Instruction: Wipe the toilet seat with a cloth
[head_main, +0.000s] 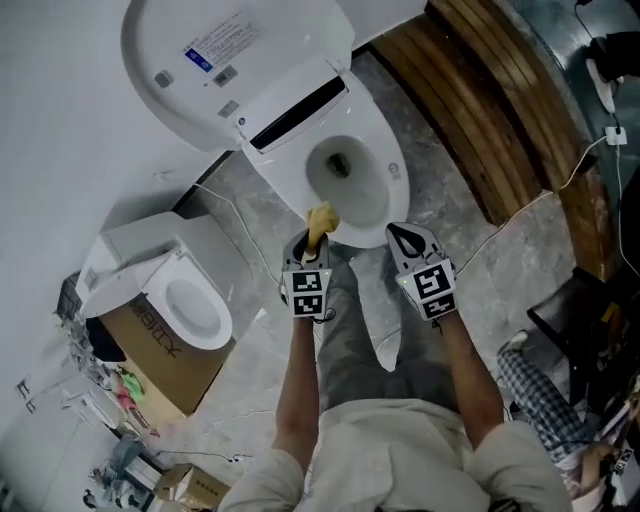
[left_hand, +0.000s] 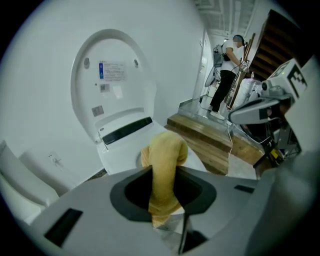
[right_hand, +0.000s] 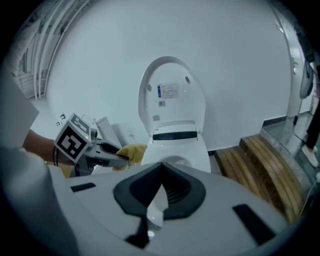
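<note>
A white toilet (head_main: 370, 135) stands ahead with its lid (head_main: 210, 60) raised against the wall and its seat rim (head_main: 395, 170) exposed. My left gripper (head_main: 312, 240) is shut on a yellow cloth (head_main: 321, 222), which hangs just at the bowl's near edge. In the left gripper view the cloth (left_hand: 162, 170) bulges out between the jaws in front of the toilet (left_hand: 120, 150). My right gripper (head_main: 408, 240) hovers beside it at the near right of the bowl, shut with nothing in it. The right gripper view shows the toilet (right_hand: 175, 150), the left gripper (right_hand: 112, 159) and the cloth (right_hand: 131, 151).
A second small toilet (head_main: 175, 290) sits on a cardboard box (head_main: 160, 350) at the left. A wooden step (head_main: 490, 110) runs along the right, with a white cable (head_main: 560, 190) across the floor. Clutter lies at the lower left. A person (left_hand: 227, 75) stands far back.
</note>
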